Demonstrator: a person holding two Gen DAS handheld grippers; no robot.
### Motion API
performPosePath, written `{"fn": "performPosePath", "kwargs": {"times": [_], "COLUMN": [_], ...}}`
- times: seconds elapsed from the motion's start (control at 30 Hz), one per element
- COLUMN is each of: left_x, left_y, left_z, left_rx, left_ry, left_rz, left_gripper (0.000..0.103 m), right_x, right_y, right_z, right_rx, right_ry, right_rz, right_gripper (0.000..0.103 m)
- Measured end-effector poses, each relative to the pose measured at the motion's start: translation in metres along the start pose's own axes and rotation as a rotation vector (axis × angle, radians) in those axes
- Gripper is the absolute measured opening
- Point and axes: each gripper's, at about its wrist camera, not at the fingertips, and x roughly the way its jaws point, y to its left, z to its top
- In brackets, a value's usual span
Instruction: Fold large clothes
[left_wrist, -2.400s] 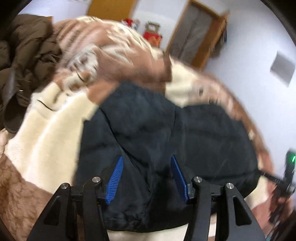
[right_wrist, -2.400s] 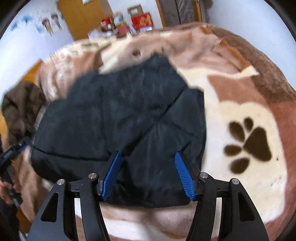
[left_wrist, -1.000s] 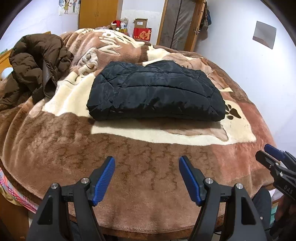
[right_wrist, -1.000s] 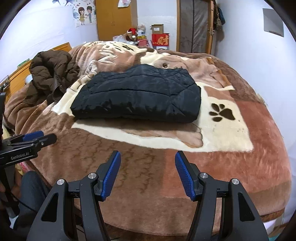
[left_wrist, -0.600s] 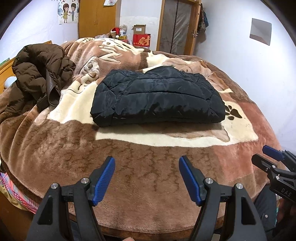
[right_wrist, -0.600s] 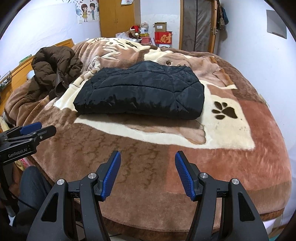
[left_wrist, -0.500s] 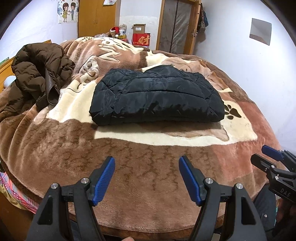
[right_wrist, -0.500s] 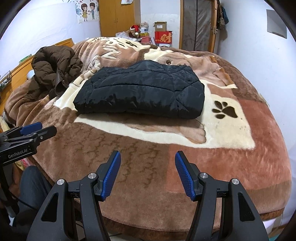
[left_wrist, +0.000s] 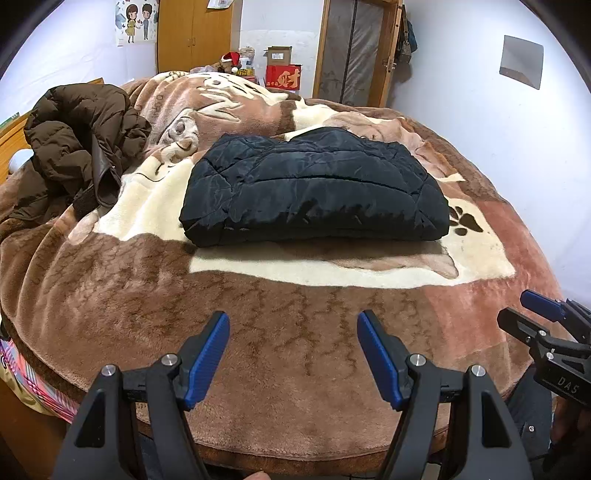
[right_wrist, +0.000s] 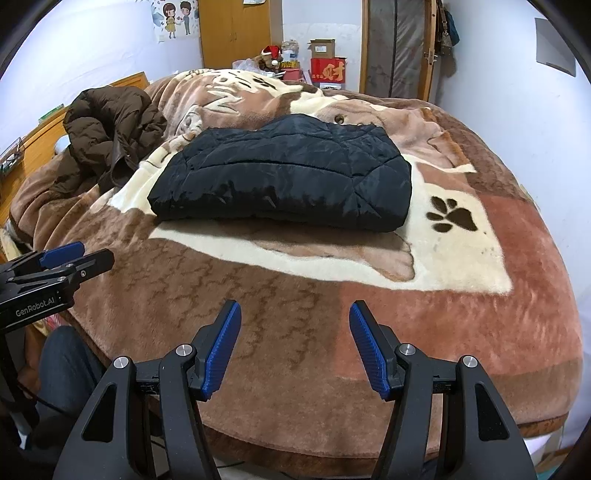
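Left wrist | folded black jacket (left_wrist: 314, 188) well beyond open left claw (left_wrist: 293, 356)

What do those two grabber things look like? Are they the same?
Yes, they match. The left gripper and right gripper each have black angular frames with silver bolts and two ribbed blue pads. White lettering marks their sides. Dark trousers show below.

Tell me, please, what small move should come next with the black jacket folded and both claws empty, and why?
Probably swing the left claw toward the brown coat, which lies crumpled at the bed's left side. The black jacket already sits folded flat on the blanket, and the right claw is open too.
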Motion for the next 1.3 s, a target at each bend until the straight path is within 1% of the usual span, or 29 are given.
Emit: {"fn": "performPosePath", "kwargs": {"times": [0.87,1.3], "left_x": [-0.0007,0.0010], "left_y": [-0.0011,-0.0013], "left_z": [-0.0010,-0.0026], "left_rx": [-0.001,-0.002], "left_ry": [-0.004,0.009], "left_rz": [0.006,0.002], "left_gripper": [0.073,0.073], "right_x": [0.0040,0.0044], "right_y": [0.0011,0.0004], "right_z": [-0.0029,-0.0035], "right_rx": [-0.001,-0.005], "right_ry": [0.012,0.014], "right_rz": [0.004,0.005], "right_gripper": [0.061,0.061]}}
